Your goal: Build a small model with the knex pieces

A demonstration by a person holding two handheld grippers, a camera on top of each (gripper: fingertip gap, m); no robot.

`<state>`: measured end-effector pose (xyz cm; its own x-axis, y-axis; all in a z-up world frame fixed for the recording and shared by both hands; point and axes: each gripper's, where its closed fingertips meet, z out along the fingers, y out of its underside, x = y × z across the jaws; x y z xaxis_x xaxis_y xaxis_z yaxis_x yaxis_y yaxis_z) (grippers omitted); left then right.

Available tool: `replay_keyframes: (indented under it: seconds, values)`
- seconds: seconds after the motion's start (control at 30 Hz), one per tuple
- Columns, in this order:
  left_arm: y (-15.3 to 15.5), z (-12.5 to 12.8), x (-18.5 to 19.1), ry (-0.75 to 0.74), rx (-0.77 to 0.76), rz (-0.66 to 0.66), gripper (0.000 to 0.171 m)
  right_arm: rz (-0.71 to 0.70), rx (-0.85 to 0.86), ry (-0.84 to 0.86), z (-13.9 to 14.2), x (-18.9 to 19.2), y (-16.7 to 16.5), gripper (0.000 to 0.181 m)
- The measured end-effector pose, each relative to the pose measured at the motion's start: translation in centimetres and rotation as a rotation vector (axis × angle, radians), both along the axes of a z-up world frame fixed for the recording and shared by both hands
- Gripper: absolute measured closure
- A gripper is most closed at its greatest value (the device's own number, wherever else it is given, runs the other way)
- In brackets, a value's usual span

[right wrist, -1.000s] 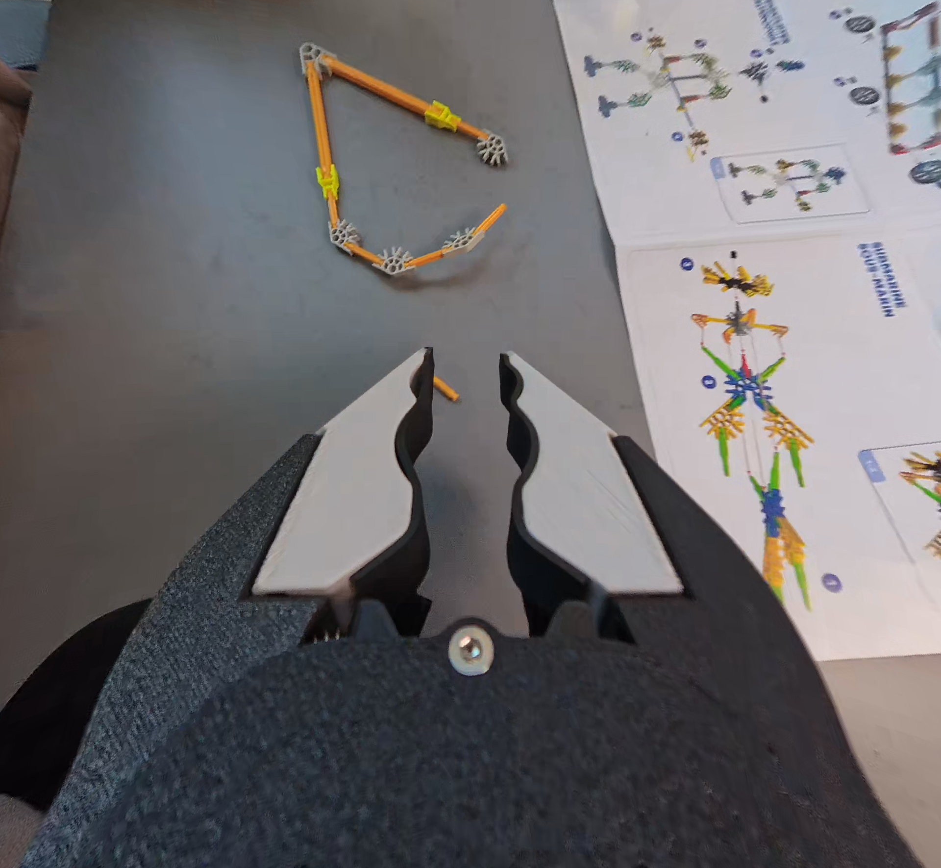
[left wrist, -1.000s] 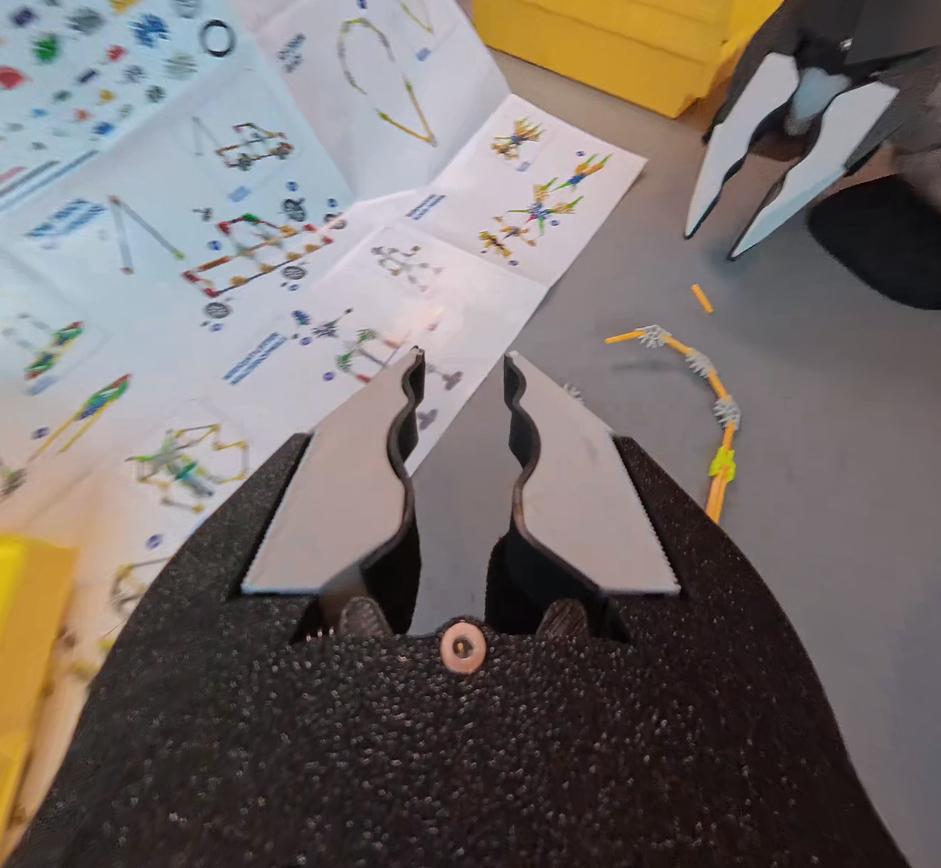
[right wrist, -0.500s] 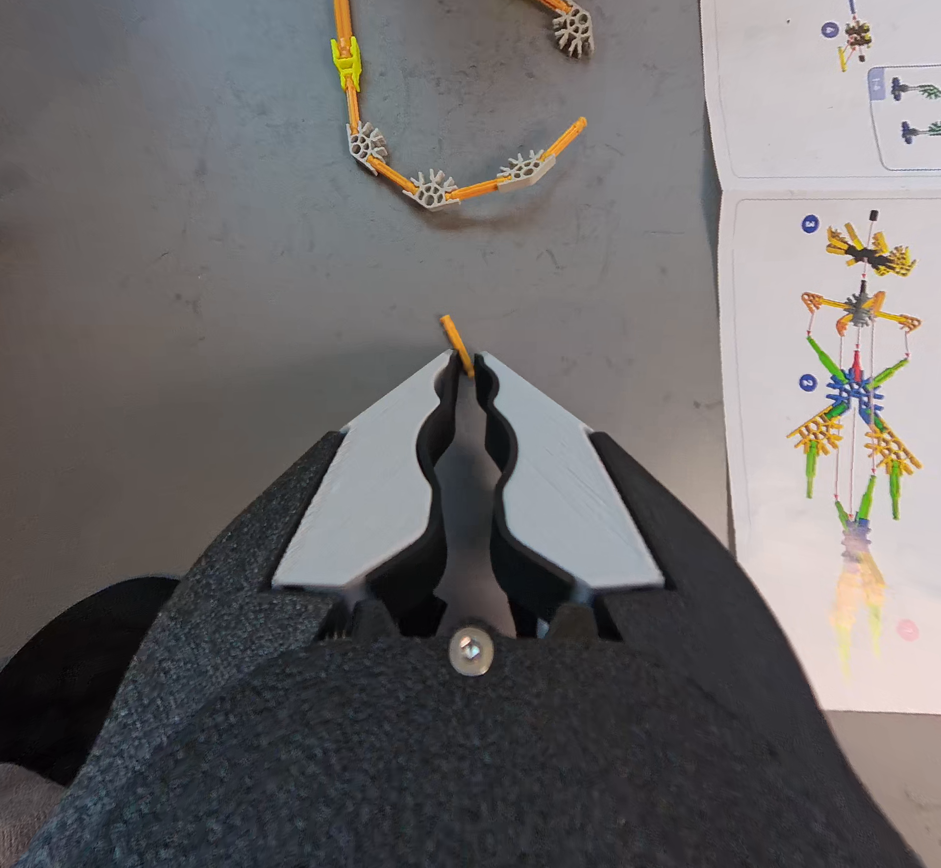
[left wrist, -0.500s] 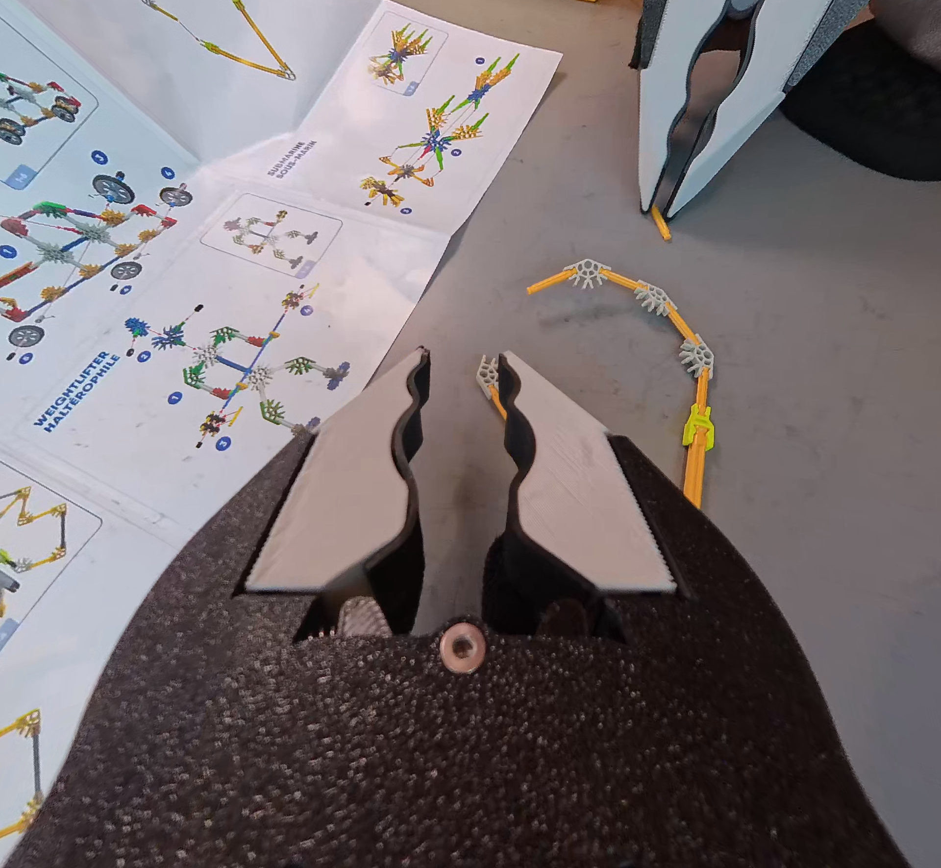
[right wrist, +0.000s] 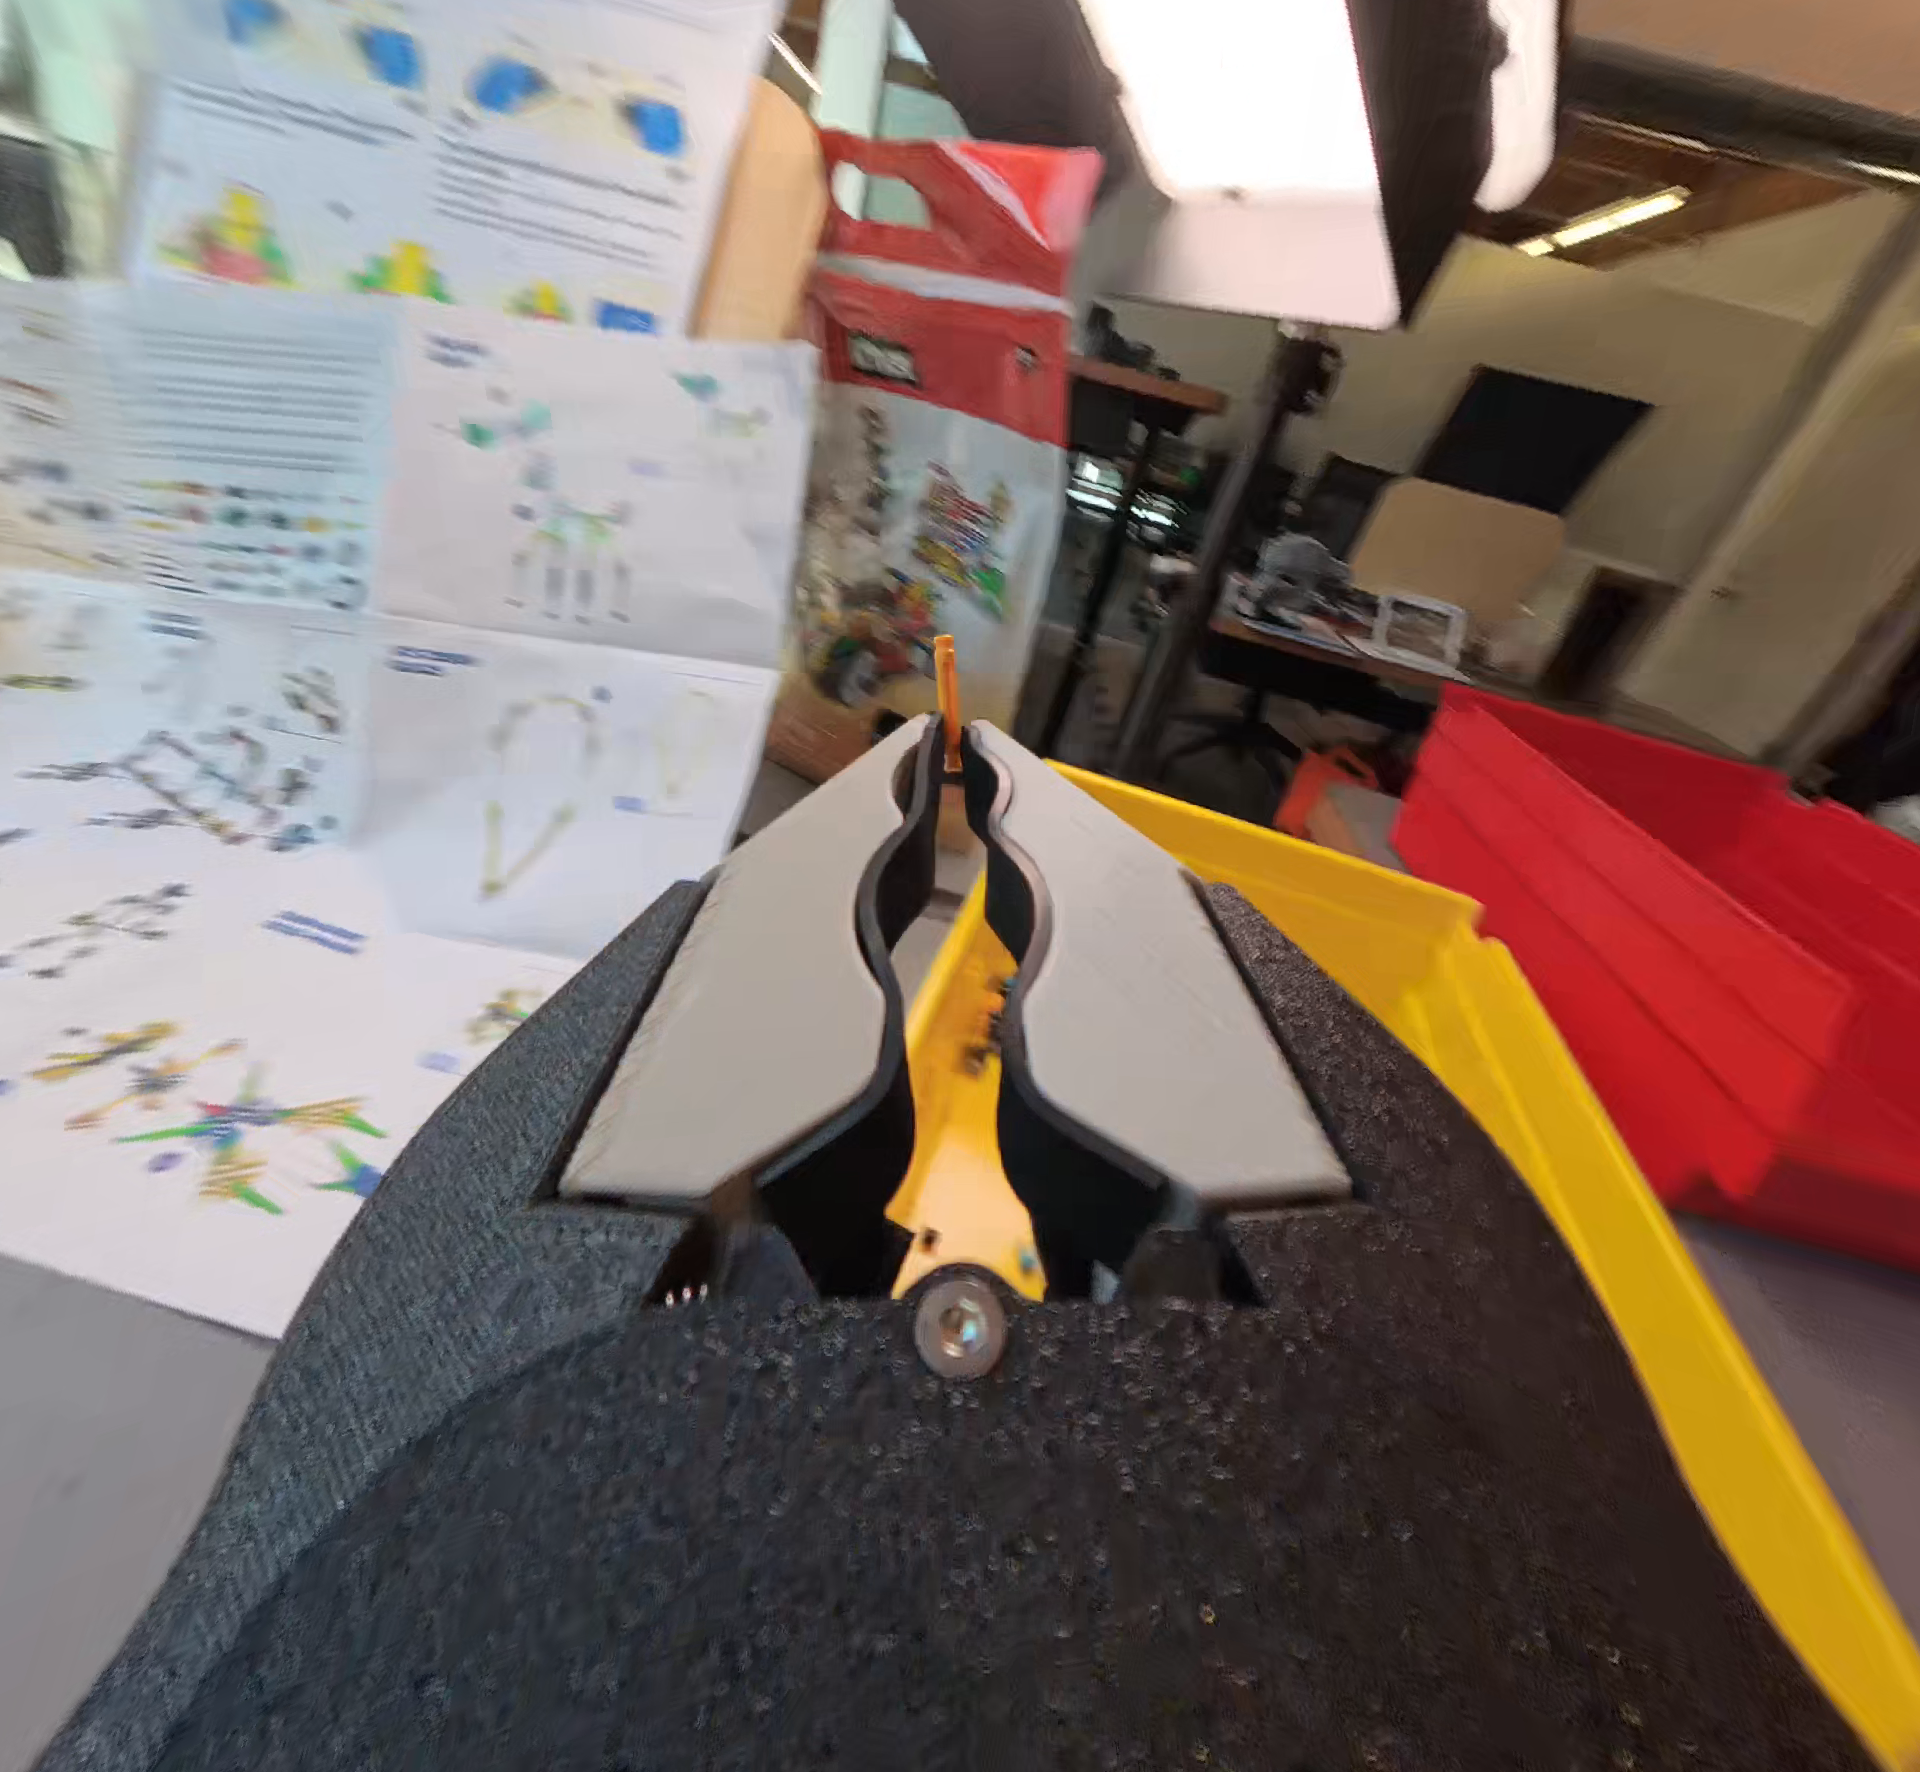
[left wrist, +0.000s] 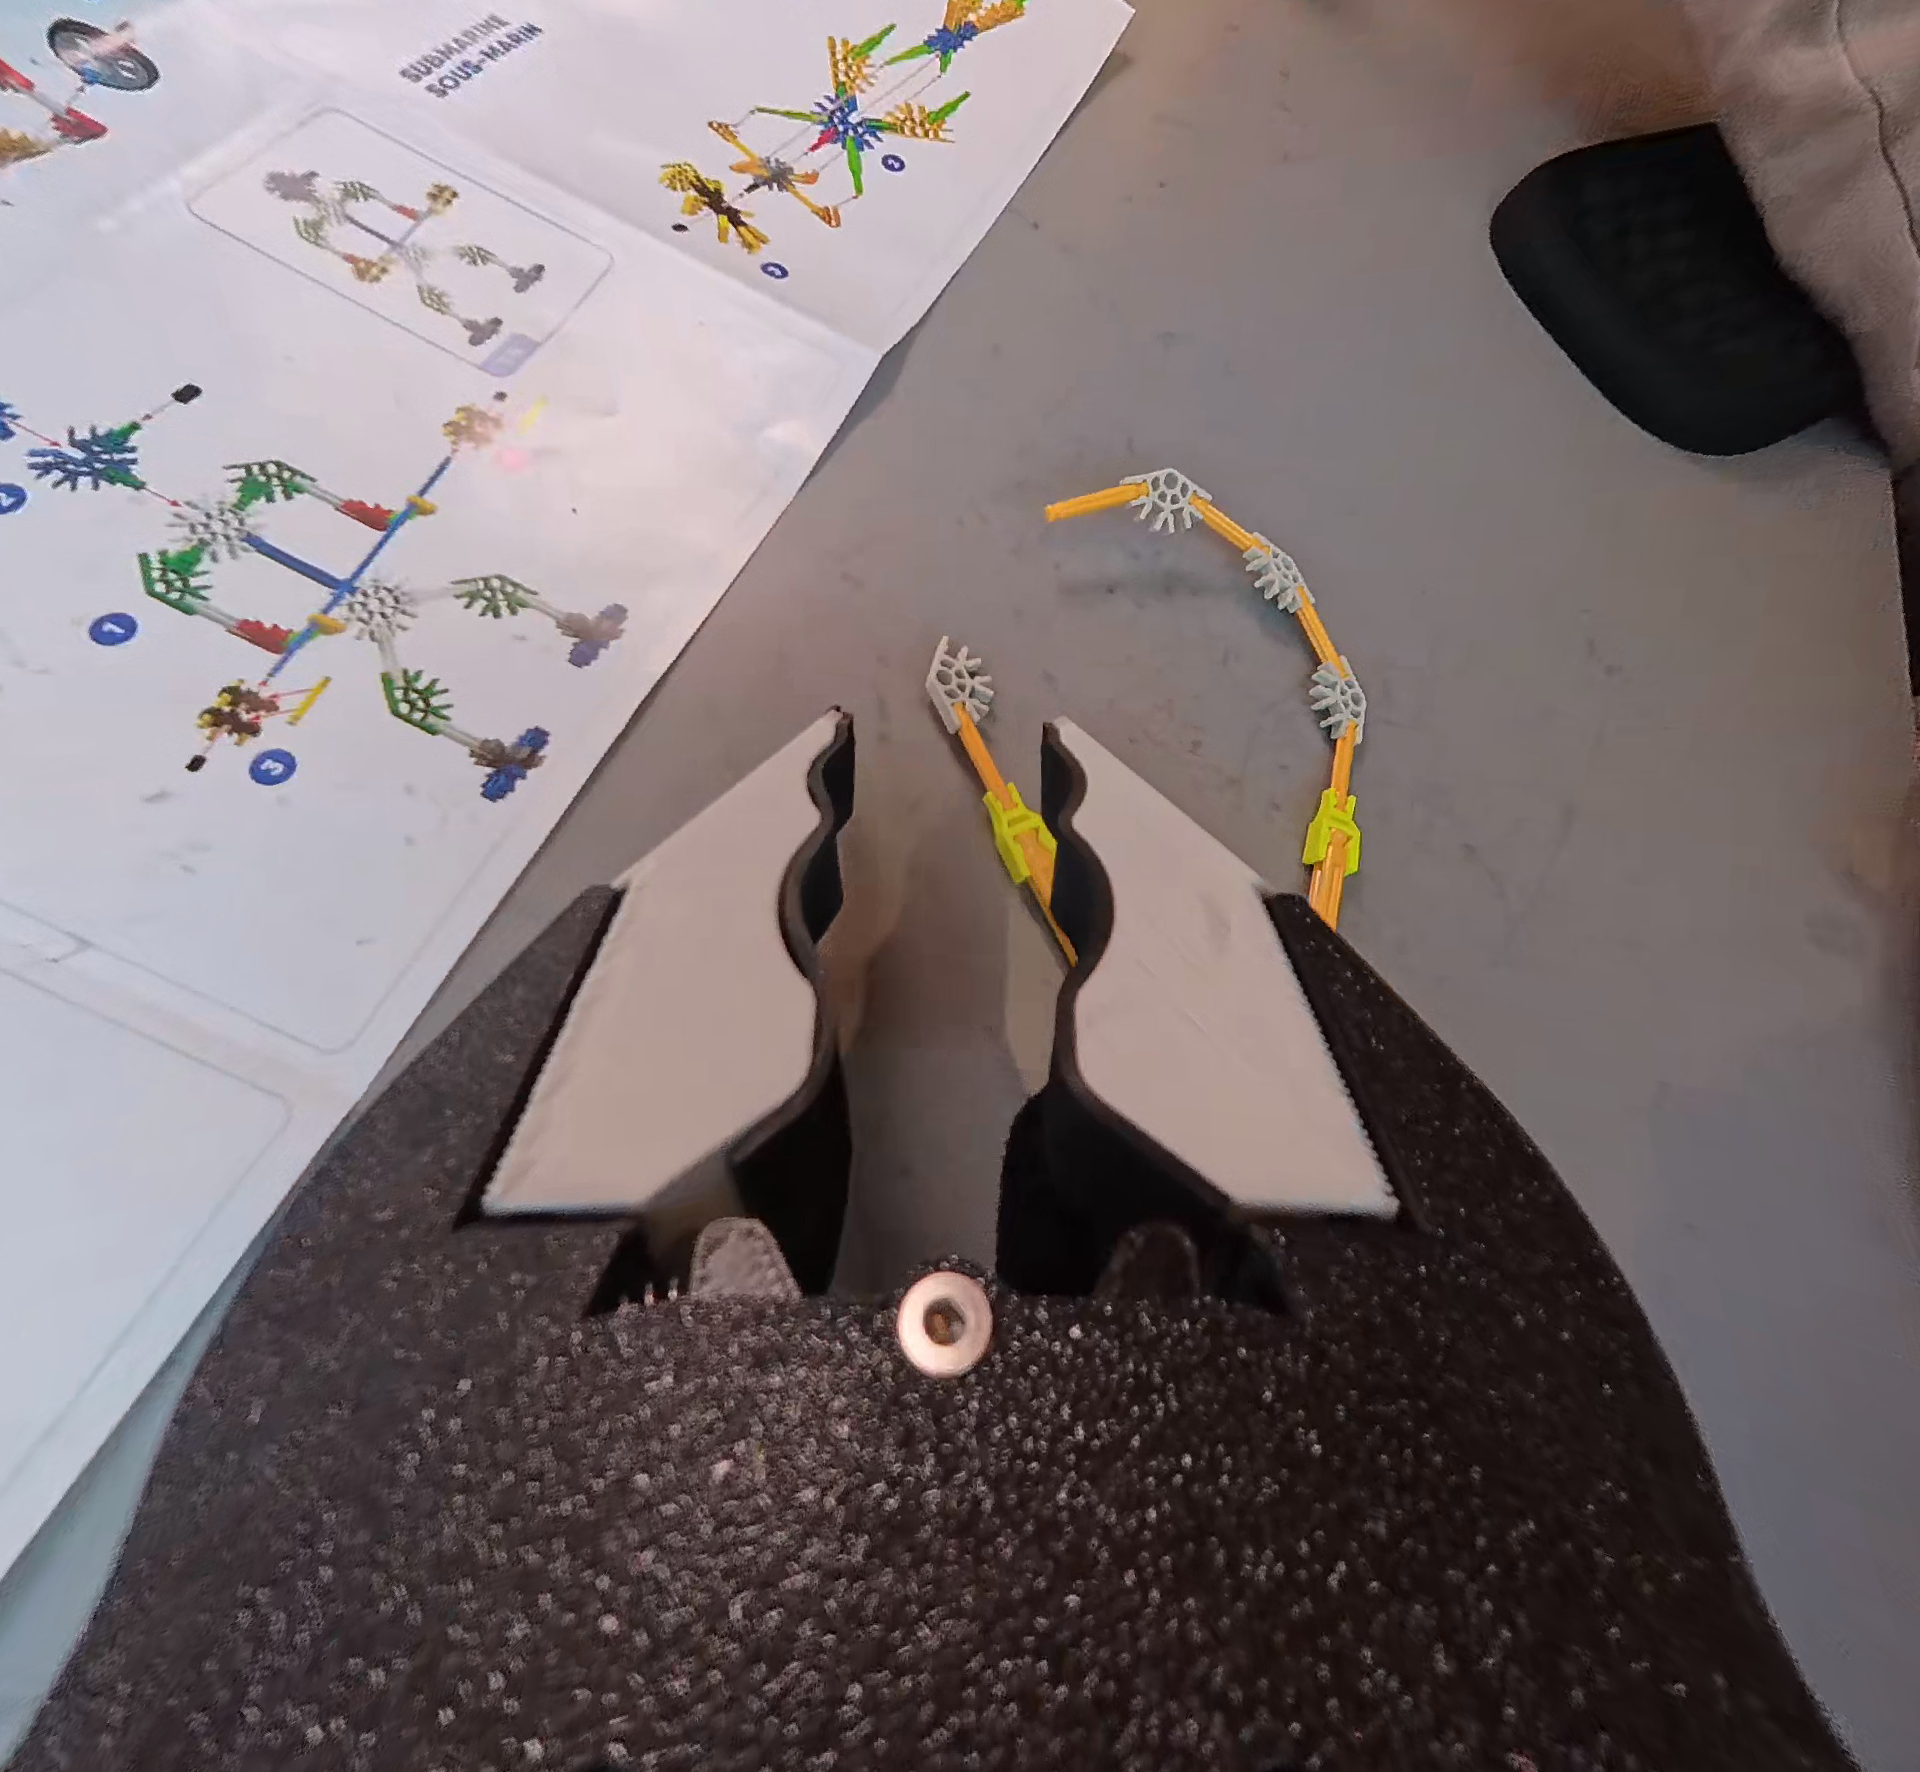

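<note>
A chain of orange rods, grey snowflake connectors and yellow-green clips [left wrist: 1288, 600] lies on the grey table. My left gripper [left wrist: 945, 730] is open and low over it. One orange rod with a yellow-green clip [left wrist: 1013, 829] and a grey end connector [left wrist: 958, 678] lies between the fingers, close to the right finger. My right gripper [right wrist: 943, 735] is shut on a short orange rod [right wrist: 945, 683], which sticks up from the fingertips. It is lifted and points level across the room.
A large white instruction sheet [left wrist: 364, 372] covers the table on the left; it also shows in the right wrist view [right wrist: 364, 683]. A yellow bin [right wrist: 1403, 1047] and stacked red bins [right wrist: 1662, 943] stand ahead of the right gripper. A black pad [left wrist: 1662, 288] lies at the right edge. My hands' fingertips stand some 40 centimeters from each other.
My right gripper closed on the short orange rod, lifted it off the table and tilted up. My left gripper moved forward and down so the rod chain's end lies between its fingers.
</note>
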<state>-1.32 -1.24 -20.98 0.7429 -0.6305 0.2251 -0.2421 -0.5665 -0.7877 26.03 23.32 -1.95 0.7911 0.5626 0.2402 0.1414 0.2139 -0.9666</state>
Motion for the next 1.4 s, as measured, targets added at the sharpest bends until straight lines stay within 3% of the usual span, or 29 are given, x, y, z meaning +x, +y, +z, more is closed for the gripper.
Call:
replay_keyframes:
  seconds: [0.1,0.13,0.17,0.23,0.3,0.4,0.5,0.63,0.73,0.83,0.97,1.1,1.23,1.33,1.4]
  values:
    - [-0.8,-0.5,0.9,0.005,-0.04,-0.05,0.135,-0.206,-0.175,-0.107,-4.9,4.7,4.3,0.179]
    - [-1.0,-0.7,1.1,0.015,-0.045,-0.064,0.135,-0.256,-0.221,-0.139,-6.5,5.7,5.2,0.174]
    - [-1.1,-0.8,1.2,0.027,-0.045,-0.072,0.135,-0.3,-0.25,-0.165,-7.7,6.4,6.0,0.156]
    - [-1.3,-1.1,1.4,0.054,-0.041,-0.085,0.136,-0.344,-0.251,-0.17,-8.1,6.8,6.7,0.139]
    - [-1.4,-1.2,1.4,0.091,-0.025,-0.086,0.139,-0.313,-0.181,-0.103,-6.3,6.1,6.1,0.138]
    - [-1.3,-1.6,1.3,0.144,-0.001,-0.084,0.144,-0.205,0.003,-0.053,-2.3,3.5,3.2,0.142]
    - [-1.0,-1.7,1.0,0.178,0.017,-0.067,0.152,0.039,0.122,-0.077,-0.6,-2.6,-1.7,0.158]
    - [-0.6,-1.7,0.7,0.182,0.021,-0.042,0.162,0.51,0.08,-0.254,-4.8,-13.8,-10.5,0.159]
    - [-0.5,-1.7,0.6,0.204,0.037,-0.034,0.165,0.791,-0.131,-0.387,-10.5,-19.2,-16.9,0.159]
    - [-0.3,-1.1,0.5,0.221,0.076,-0.027,0.166,0.886,-0.357,-0.547,-15.6,-21.2,-20.5,0.156]
    - [0.1,0.3,0.4,0.21,0.14,-0.01,0.166,0.957,-0.597,-0.581,-18.2,-21.4,-23.0,0.15]
    - [0.1,1.4,0.6,0.185,0.185,-0.006,0.167,1.054,-0.66,-0.519,-17.3,-21.4,-24.5,0.17]
    - [0.1,1.8,0.6,0.177,0.208,-0.008,0.166,1.108,-0.628,-0.456,-16.0,-21.5,-24.8,0.177]
    - [0.1,2.6,0.8,0.109,0.223,-0.007,0.167,1.117,-0.609,-0.449,-15.7,-21.3,-24.7,0.176]
    - [0.0,3.6,0.9,0.074,0.252,-0.01,0.168,1.112,-0.611,-0.412,-15.3,-21.5,-24.5,0.158]
